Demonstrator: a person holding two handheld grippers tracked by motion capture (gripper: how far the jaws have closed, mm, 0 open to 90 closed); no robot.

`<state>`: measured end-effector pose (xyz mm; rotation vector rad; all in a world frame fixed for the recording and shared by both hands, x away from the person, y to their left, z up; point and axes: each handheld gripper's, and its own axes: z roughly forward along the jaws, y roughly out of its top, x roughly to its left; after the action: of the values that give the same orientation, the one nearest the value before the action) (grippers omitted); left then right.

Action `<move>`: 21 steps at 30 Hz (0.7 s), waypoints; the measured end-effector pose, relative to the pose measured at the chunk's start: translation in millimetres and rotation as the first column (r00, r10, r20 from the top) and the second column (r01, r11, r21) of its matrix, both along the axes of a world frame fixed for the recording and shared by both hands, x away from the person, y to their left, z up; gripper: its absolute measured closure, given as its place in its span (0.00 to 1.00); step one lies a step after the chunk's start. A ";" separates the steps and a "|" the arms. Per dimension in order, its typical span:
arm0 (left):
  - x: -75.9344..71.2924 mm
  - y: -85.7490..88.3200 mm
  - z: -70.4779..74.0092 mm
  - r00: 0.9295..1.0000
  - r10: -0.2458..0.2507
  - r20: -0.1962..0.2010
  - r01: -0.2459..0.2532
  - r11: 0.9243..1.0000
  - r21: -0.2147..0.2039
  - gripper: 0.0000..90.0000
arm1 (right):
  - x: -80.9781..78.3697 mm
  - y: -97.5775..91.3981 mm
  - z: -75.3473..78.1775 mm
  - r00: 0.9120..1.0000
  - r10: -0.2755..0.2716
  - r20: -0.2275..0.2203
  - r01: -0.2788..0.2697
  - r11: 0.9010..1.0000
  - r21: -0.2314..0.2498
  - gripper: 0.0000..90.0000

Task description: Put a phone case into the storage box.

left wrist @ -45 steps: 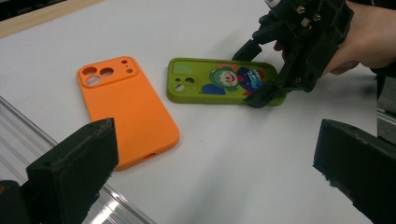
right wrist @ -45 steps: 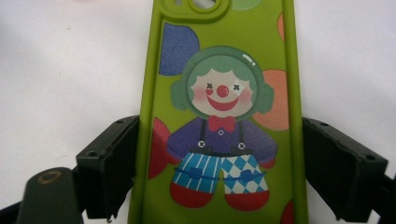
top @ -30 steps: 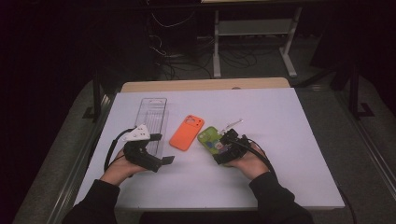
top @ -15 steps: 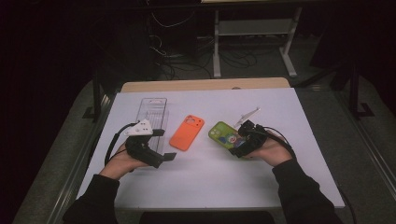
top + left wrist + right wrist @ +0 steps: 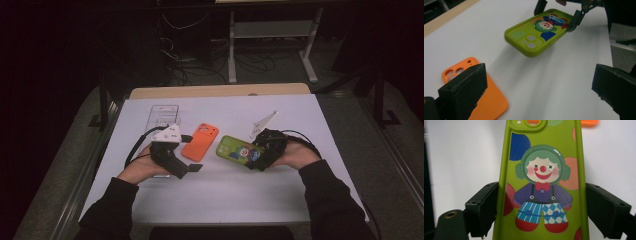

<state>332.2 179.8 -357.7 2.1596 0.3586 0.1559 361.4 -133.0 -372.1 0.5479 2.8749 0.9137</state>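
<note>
Right hand-held gripper (image 5: 254, 161): held in the person's right hand (image 5: 295, 156) at the right of the surface (image 5: 300, 200). Jaws spread wide and clamped across the width of the green case (image 5: 240, 150), one black pad on each long edge, as the right gripper view shows. Grip sits at the case's lower end, by the clown's legs.

Green case: lime-green phone case, printed with a clown in a green helmet, red nose, red bow tie and blue checked trousers, with coloured dots around it. It juts from the jaws toward the middle of the surface, camera end farthest from the hand-held gripper. In the left gripper view (image 5: 537, 30) it is tilted and lifted off the surface, a shadow beneath it; printed side faces up.

Left hand-held gripper (image 5: 192, 169): held in the left hand (image 5: 142, 167) at the left of the surface. Jaws stand wide apart with nothing between them. It points across the surface toward the green case, which lies well beyond its tips.

Orange case (image 5: 200, 141): plain orange phone case, lying flat on the surface, just beside the left hand-held gripper and between the two hands. Its camera cut-outs face the far edge. Apart from the green case.

Clear tray (image 5: 162, 116): transparent item lying flat, beyond the left hand.

Surface: white sheet over a wooden top.
</note>
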 end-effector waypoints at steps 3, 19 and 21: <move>0.7 -11.7 -0.2 0.999 -0.045 0.005 0.045 0.998 0.032 0.00 | -0.9 5.9 2.4 0.998 0.062 -0.007 -0.062 0.998 0.007 0.17; 0.3 -47.1 -4.0 0.985 -0.174 -0.015 0.175 0.980 0.096 0.00 | -15.9 40.8 9.4 0.964 0.265 -0.010 -0.265 0.963 -0.039 0.17; -0.5 -47.6 -4.1 0.983 -0.183 -0.015 0.183 0.977 0.107 0.00 | -17.1 42.5 9.4 0.963 0.270 -0.011 -0.270 0.962 -0.043 0.17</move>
<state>331.7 132.3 -361.8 2.2876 0.1558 0.0664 344.3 -90.5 -362.7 0.1542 3.0160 0.8772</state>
